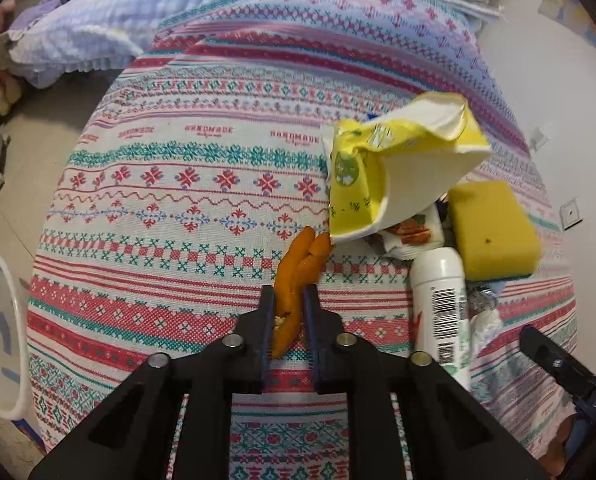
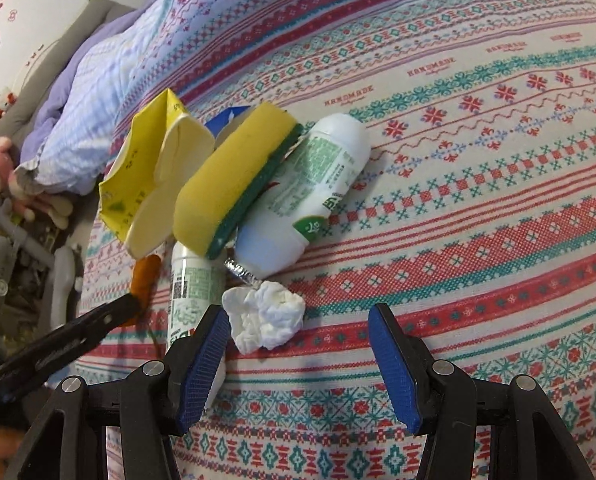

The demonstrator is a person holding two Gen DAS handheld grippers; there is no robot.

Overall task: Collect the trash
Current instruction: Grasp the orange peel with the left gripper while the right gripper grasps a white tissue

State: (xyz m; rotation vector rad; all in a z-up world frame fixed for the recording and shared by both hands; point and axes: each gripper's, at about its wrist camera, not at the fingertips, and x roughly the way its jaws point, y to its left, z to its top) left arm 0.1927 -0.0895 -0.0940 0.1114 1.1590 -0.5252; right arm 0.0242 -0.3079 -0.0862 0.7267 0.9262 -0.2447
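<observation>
Home bedroom: patterned bedspread (image 1: 186,208), rumpled quilt (image 1: 110,16).

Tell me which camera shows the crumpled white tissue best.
The right wrist view. The crumpled white tissue lies whole on the bedspread, just ahead of the open right gripper, beside the white bottles. In the left wrist view only a sliver of it shows, behind a bottle.

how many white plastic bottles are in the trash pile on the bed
2. One bottle lies beside the yellow sponge; the other bottle lies under the sponge's near end, by the crumpled tissue. More could be hidden under the pile.
</observation>
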